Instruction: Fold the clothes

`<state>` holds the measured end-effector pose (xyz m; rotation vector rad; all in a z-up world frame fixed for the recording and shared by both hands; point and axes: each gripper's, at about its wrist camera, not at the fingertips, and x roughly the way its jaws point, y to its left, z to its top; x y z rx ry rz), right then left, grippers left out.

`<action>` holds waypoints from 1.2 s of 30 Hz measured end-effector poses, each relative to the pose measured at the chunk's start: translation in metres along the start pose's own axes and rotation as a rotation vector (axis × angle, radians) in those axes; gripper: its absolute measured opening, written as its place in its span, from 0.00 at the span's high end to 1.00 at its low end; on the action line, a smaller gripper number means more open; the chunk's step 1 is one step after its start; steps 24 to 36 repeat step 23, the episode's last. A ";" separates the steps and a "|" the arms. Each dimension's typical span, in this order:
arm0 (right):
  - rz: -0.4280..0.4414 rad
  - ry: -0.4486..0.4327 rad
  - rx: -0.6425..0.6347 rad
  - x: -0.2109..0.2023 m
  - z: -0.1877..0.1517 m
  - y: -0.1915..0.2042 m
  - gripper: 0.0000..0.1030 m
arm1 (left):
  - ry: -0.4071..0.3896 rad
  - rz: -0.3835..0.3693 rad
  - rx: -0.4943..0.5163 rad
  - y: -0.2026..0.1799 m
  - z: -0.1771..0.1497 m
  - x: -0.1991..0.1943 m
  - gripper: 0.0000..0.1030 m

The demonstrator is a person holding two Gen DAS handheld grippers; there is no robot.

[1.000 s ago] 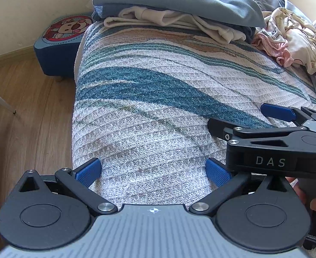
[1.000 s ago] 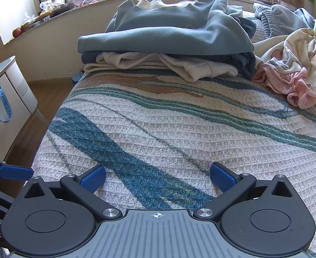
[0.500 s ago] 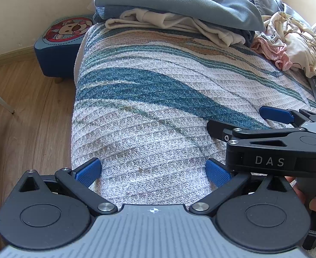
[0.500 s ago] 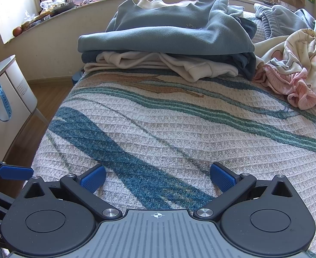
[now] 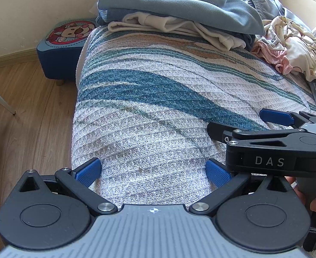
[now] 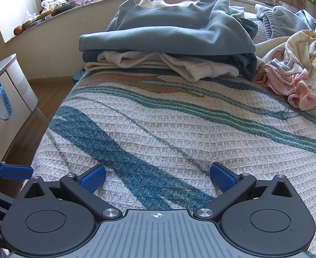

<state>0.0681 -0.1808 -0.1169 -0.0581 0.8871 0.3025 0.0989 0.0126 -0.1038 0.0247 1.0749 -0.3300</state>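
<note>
Both the left gripper (image 5: 152,173) and the right gripper (image 6: 158,177) hover released over the bare bed cover (image 6: 179,129); the folded clothes stack (image 6: 168,43) lies well ahead of the fingers; the unfolded pink garment (image 6: 291,86) lies far right.

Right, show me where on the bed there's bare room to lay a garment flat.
Free: the wide stretch of woven bedspread between the open right gripper and the folded stack, out to its floor-side edge. Crowded: the far end under the stack, and the side holding the crumpled pink and cream clothes. The open left gripper holds nothing.
</note>
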 end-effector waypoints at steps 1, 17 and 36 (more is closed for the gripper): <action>0.000 -0.001 0.001 0.000 0.000 0.000 0.00 | 0.000 0.000 0.000 0.000 0.000 0.000 0.00; -0.001 -0.006 0.004 0.000 -0.001 0.000 0.00 | -0.003 0.000 0.001 0.000 -0.001 0.000 0.00; -0.001 -0.007 0.004 -0.001 -0.001 0.000 0.00 | -0.007 0.001 0.001 -0.001 -0.002 0.000 0.00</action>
